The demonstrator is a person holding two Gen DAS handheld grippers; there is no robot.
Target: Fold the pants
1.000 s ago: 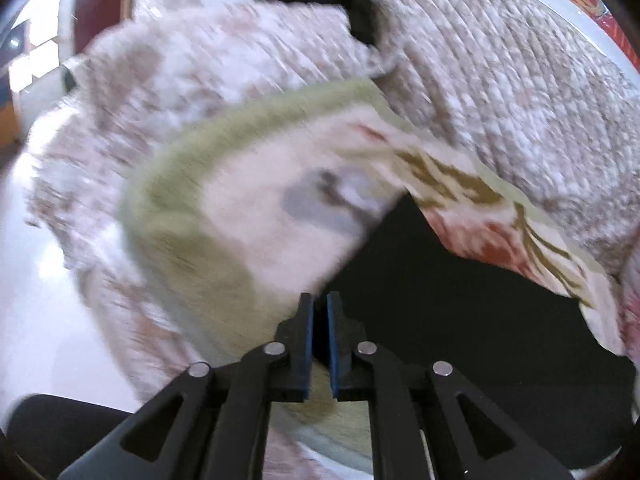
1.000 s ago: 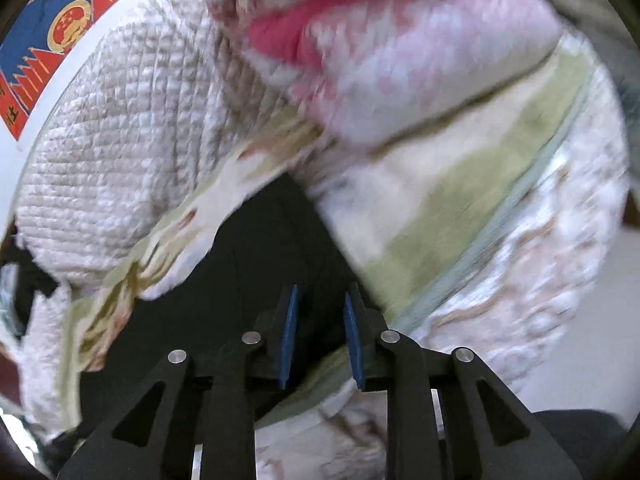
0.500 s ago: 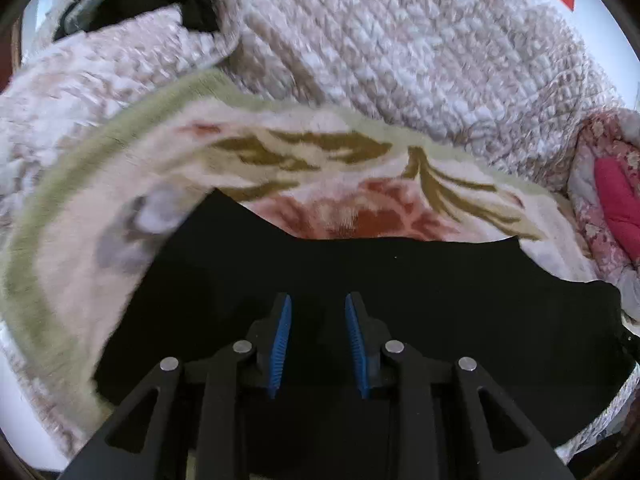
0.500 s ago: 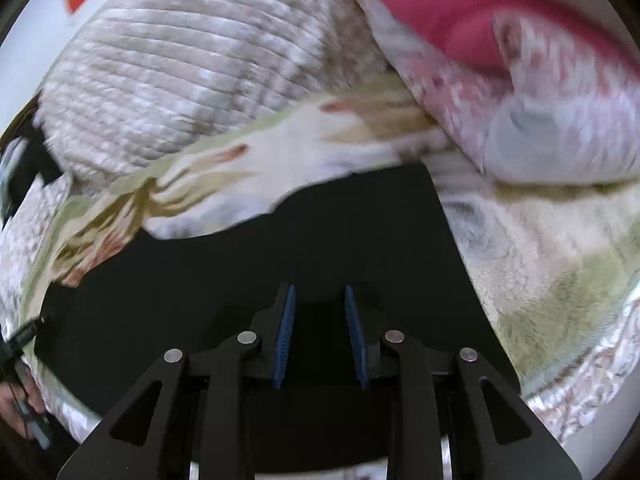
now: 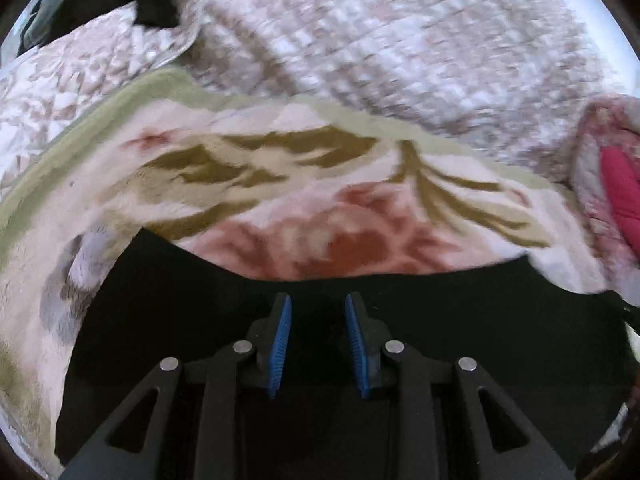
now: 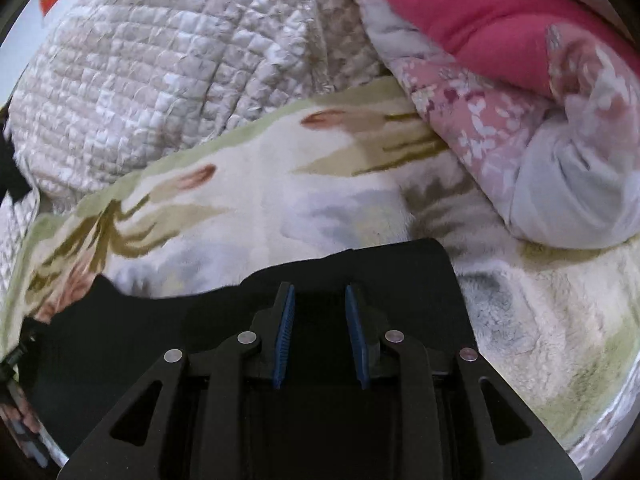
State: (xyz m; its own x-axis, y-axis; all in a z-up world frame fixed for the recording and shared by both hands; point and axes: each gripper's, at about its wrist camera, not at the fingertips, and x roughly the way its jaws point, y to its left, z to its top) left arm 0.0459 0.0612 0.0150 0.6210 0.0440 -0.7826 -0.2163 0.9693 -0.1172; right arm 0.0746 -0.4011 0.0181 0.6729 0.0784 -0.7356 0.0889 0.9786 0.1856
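The black pants (image 5: pixel 168 320) lie flat on a floral blanket (image 5: pixel 280 184) on the bed, spreading under both grippers. The left gripper (image 5: pixel 318 312) and right gripper (image 6: pixel 319 300) hang over the pants' far edge, jaws parted and gripping nothing.

Ahead of my jaws spreads a fleecy floral blanket (image 5: pixel 304 200). Beyond it bulges a quilted beige bedspread (image 6: pixel 160 72). Right of my right jaws lies a pink flowered duvet (image 6: pixel 500 92). White wall (image 5: pixel 592 12) behind.
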